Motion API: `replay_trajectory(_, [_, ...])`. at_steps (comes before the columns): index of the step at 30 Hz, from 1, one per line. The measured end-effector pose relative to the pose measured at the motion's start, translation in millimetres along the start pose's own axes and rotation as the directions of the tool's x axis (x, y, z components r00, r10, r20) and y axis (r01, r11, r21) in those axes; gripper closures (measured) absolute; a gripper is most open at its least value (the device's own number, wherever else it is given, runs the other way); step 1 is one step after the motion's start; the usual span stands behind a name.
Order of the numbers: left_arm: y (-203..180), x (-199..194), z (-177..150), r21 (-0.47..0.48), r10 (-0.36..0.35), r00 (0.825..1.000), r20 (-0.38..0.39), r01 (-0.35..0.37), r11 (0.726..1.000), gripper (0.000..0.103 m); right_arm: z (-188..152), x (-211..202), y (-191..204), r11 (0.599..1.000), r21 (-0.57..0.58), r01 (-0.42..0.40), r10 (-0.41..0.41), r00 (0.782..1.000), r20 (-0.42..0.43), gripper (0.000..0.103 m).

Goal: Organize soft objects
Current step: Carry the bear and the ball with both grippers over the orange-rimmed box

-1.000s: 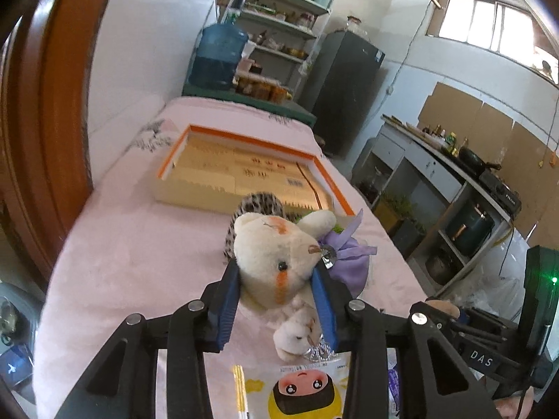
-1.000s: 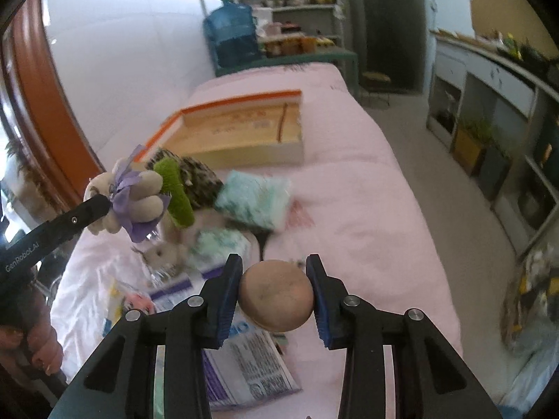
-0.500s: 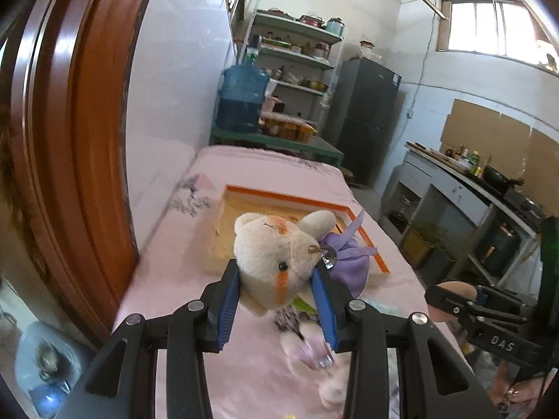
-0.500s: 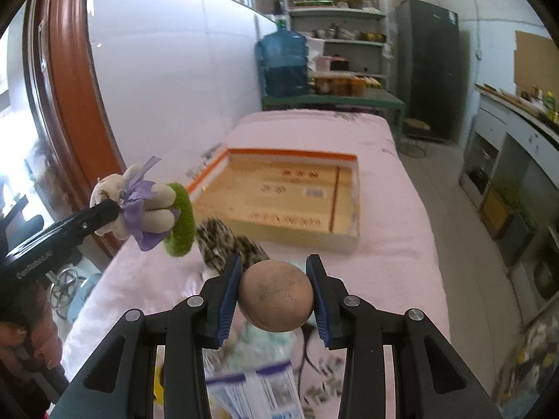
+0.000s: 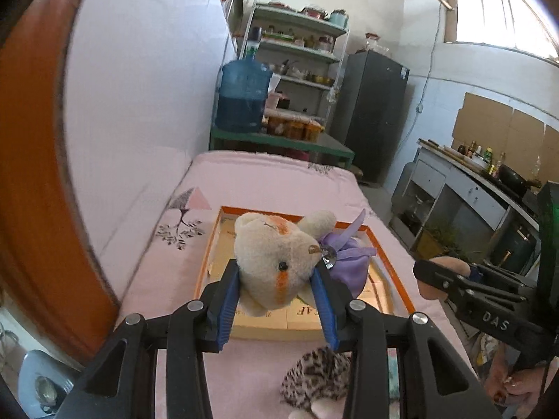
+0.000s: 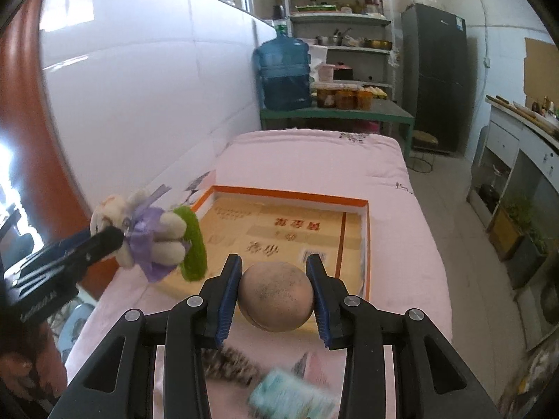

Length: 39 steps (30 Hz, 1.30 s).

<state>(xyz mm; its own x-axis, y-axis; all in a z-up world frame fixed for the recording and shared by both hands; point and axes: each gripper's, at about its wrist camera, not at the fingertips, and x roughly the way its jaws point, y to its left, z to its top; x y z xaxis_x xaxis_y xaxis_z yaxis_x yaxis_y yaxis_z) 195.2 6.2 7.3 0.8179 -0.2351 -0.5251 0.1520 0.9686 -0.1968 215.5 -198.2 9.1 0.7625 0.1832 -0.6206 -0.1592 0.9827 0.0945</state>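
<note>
My left gripper [image 5: 276, 288] is shut on a cream plush bear [image 5: 276, 255] with a purple bow, held in the air over the near left part of the orange-rimmed cardboard box [image 5: 387, 265]. From the right wrist view the bear [image 6: 139, 230] hangs left of the box [image 6: 367, 244], with a green ring at its feet. My right gripper [image 6: 276, 291] is shut on a tan squishy ball [image 6: 276, 296], held above the box's near edge. The right gripper also shows in the left wrist view [image 5: 440, 279].
The box lies on a pink bedsheet [image 6: 314, 153]. A leopard-print plush [image 5: 318, 380] lies on the sheet before the box, beside a teal soft packet [image 6: 290, 394]. A white wall [image 5: 139, 104] runs along the left. A blue water jug [image 6: 284, 73] and shelves stand behind.
Both grippers have lifted and moved forward from the pile of items toward the box, each still holding its object. The box now sits directly below them.
</note>
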Motion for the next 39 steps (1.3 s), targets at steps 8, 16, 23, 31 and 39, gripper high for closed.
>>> replay_trajectory(8, [15, 55, 11, -0.036, 0.052, 0.997, -0.054, -0.054, 0.998, 0.062, 7, 67, -13, 0.999, 0.037, 0.003, 0.0, 0.997, -0.08, 0.064])
replay_trajectory(16, [21, 80, 2, -0.018, 0.092, 0.992, -0.091, -0.094, 0.995, 0.062, -1, 102, -14, 0.999, 0.031, 0.032, -0.028, 0.991, -0.127, 0.064])
replay_trajectory(23, [28, 88, -3, -0.028, 0.084, 0.99, -0.112, -0.088, 0.996, 0.062, -3, 108, -13, 0.999, 0.024, 0.027, -0.023, 0.991, -0.134, 0.064])
replay_trajectory(31, [19, 20, -3, 0.028, -0.032, 0.999, -0.024, 0.032, 0.999, 0.062, -6, 57, -3, 1.0, -0.014, -0.012, 0.011, 0.998, -0.068, 0.064])
replay_trajectory(39, [11, -70, -33, 0.331, 0.111, 0.951, -0.289, -0.009, 0.943, 0.062, -27, -7, 23, 0.989, -0.14, -0.051, 0.046, 0.998, -0.041, 0.063])
